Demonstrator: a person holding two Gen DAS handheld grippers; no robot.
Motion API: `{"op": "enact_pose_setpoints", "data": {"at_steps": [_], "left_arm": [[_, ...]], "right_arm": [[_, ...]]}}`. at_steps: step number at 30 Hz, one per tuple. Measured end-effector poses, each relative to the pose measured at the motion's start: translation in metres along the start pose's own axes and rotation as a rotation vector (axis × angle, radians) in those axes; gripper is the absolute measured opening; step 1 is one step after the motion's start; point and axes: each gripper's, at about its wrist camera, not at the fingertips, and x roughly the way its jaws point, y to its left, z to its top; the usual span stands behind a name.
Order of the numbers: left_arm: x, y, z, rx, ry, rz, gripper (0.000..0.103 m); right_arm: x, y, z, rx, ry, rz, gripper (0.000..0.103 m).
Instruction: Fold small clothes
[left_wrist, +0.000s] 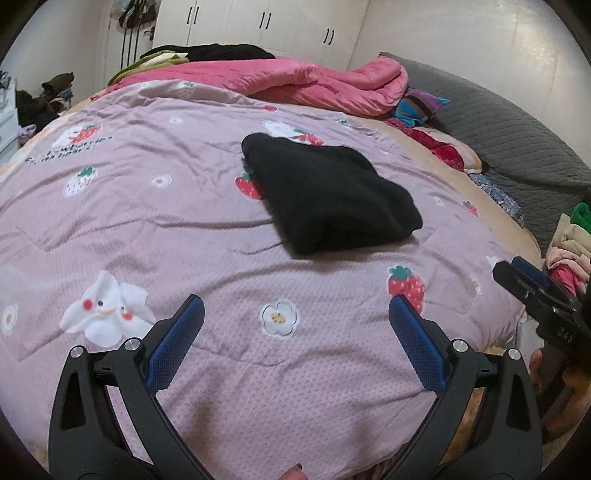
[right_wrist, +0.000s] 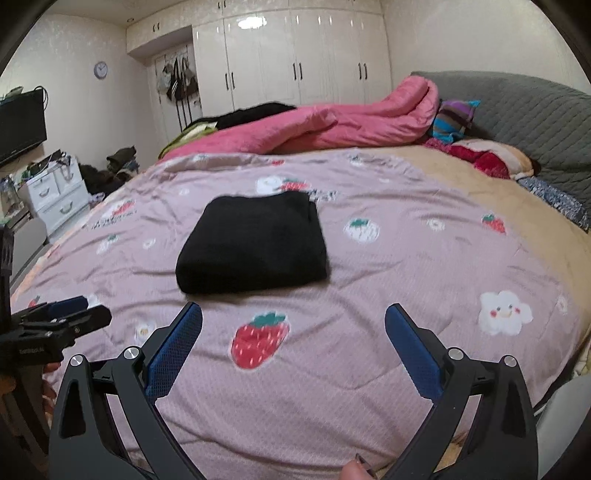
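A black garment (left_wrist: 327, 194) (right_wrist: 255, 242) lies folded into a thick rectangle on the pink strawberry-print quilt (left_wrist: 184, 221) (right_wrist: 388, 277). My left gripper (left_wrist: 295, 302) hovers open above the quilt, well short of the garment, nothing between its blue pads. My right gripper (right_wrist: 293, 310) is also open and empty, just in front of the garment's near edge. Each gripper shows at the side of the other's view: the right one (left_wrist: 532, 284) at the right edge, the left one (right_wrist: 74, 314) at the left edge.
A rumpled pink duvet (left_wrist: 295, 81) (right_wrist: 332, 122) and dark clothes lie at the bed's far side. Pillows and a grey quilted headboard (right_wrist: 517, 110) are on the right. A pile of clothes (left_wrist: 569, 240) sits off the bed's right edge. White drawers (right_wrist: 55, 195) and wardrobes stand beyond.
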Motion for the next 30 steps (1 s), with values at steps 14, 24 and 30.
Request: {"op": "enact_pose_setpoints", "data": {"at_steps": [14, 24, 30], "left_arm": [[0.013, 0.005, -0.008, -0.013, 0.037, 0.039, 0.094], [0.014, 0.007, -0.005, -0.032, 0.039, 0.037, 0.094], [0.013, 0.006, -0.005, -0.028, 0.033, 0.034, 0.094]], "right_arm": [[0.025, 0.001, -0.021, -0.021, 0.073, -0.014, 0.099], [0.026, -0.001, -0.021, -0.021, 0.076, -0.013, 0.099], [0.026, -0.002, -0.019, -0.017, 0.074, -0.014, 0.099]]}}
